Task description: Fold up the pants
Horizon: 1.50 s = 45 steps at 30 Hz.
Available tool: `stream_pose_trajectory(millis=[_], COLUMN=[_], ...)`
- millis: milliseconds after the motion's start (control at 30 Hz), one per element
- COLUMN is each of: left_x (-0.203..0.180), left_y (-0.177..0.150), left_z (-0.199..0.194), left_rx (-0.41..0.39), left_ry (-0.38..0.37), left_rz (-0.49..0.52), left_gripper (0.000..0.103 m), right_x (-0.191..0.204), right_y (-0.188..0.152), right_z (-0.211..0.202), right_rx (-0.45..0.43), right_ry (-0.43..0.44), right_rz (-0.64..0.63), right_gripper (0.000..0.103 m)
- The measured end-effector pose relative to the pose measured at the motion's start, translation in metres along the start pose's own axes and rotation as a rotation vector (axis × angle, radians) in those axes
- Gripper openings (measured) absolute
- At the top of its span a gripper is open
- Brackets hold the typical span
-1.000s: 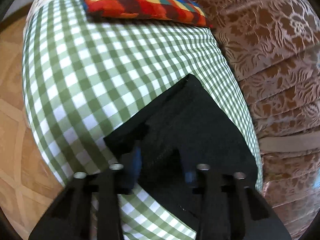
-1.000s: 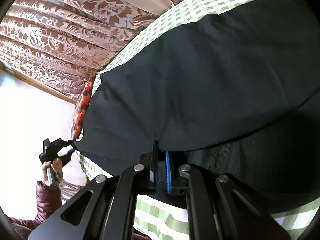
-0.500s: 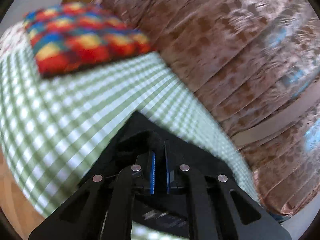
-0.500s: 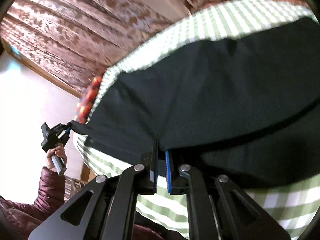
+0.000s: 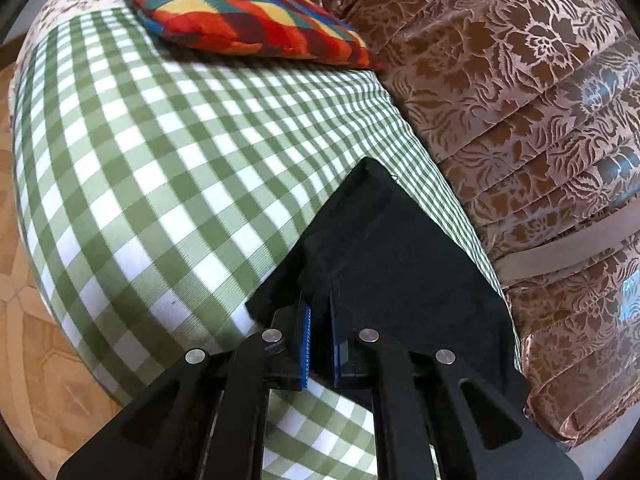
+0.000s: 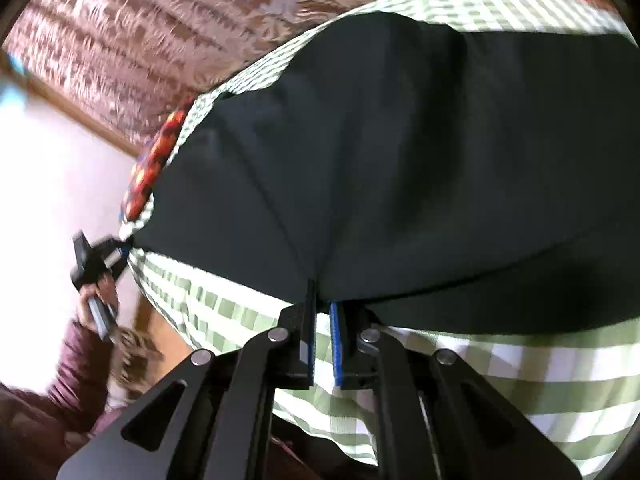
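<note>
Left gripper went from spread over the pants a second ago to pinched on their near edge, so both ends are gripped: right gripper stays clamped on the opposite edge. The black pants lie on the green checked cover, stretched between my two hands with the held edge lifted off the cover, between the patchwork cushion and the brown floral upholstery. I reckon the fold-over can start now; watch for a layer slipping out.
</note>
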<state>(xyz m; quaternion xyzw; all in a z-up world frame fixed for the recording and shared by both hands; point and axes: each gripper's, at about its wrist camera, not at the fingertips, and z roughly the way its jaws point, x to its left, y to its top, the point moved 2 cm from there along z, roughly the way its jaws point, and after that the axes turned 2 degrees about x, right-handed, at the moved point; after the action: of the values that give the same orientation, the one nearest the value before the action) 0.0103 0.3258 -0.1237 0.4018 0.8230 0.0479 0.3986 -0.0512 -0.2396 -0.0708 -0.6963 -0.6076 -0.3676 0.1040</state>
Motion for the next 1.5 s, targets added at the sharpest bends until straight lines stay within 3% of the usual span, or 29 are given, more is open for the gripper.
stream_pose_trajectory(millis=[67, 100, 133, 267, 300, 367, 467, 567, 733, 933, 1100, 1233, 1367, 1500], left_x=[0.006, 0.014, 0.02, 0.026, 0.02, 0.004, -0.039, -0.082, -0.147, -0.183, -0.19, -0.188, -0.192, -0.205], left_y=[0.0, 0.001, 0.002, 0.001, -0.002, -0.008, -0.022, -0.046, -0.099, -0.145, -0.156, -0.16, -0.16, -0.167], left_z=[-0.003, -0.008, -0.015, -0.047, -0.055, -0.062, -0.058, -0.03, 0.023, 0.052, 0.069, 0.072, 0.071, 0.071], left_rx=[0.001, -0.006, -0.021, -0.089, -0.097, -0.099, -0.099, -0.028, 0.096, 0.212, 0.256, 0.267, 0.27, 0.283], left_ry=[0.01, 0.023, 0.039, 0.006, -0.023, -0.066, -0.097, -0.134, -0.157, -0.189, -0.161, -0.139, -0.149, -0.188], left_rz=[-0.036, -0.077, -0.111, -0.148, -0.122, -0.064, 0.084, 0.202, 0.406, 0.566, 0.573, 0.589, 0.606, 0.659], left_gripper=[0.025, 0.042, 0.051, 0.051, 0.051, 0.051, 0.051, 0.051, 0.051, 0.051, 0.051, 0.051, 0.051, 0.051], right_x=[-0.005, -0.007, -0.008, -0.015, -0.015, -0.013, -0.015, -0.027, -0.093, -0.185, -0.227, -0.254, -0.251, -0.223], right_y=[0.001, 0.001, 0.002, 0.003, 0.004, 0.005, 0.002, -0.002, -0.01, 0.011, 0.055, 0.07, 0.077, 0.08], right_z=[0.001, 0.002, 0.001, -0.001, -0.003, -0.008, -0.025, -0.045, -0.106, -0.158, -0.156, -0.151, -0.154, -0.172], right_rx=[-0.004, -0.004, -0.005, -0.011, -0.01, -0.005, -0.019, -0.063, -0.259, -0.473, -0.51, -0.488, -0.479, -0.494], right_ry=[0.032, 0.051, 0.066, 0.138, 0.145, 0.175, 0.159, 0.113, -0.028, -0.114, -0.172, -0.24, -0.31, -0.35], right_rz=[0.025, 0.039, 0.046, 0.099, 0.103, 0.109, 0.098, 0.121, 0.298, 0.54, 0.638, 0.689, 0.651, 0.55], right_gripper=[0.006, 0.006, 0.008, 0.02, 0.022, 0.038, 0.04, 0.043, 0.043, 0.041, 0.041, 0.041, 0.011, 0.009])
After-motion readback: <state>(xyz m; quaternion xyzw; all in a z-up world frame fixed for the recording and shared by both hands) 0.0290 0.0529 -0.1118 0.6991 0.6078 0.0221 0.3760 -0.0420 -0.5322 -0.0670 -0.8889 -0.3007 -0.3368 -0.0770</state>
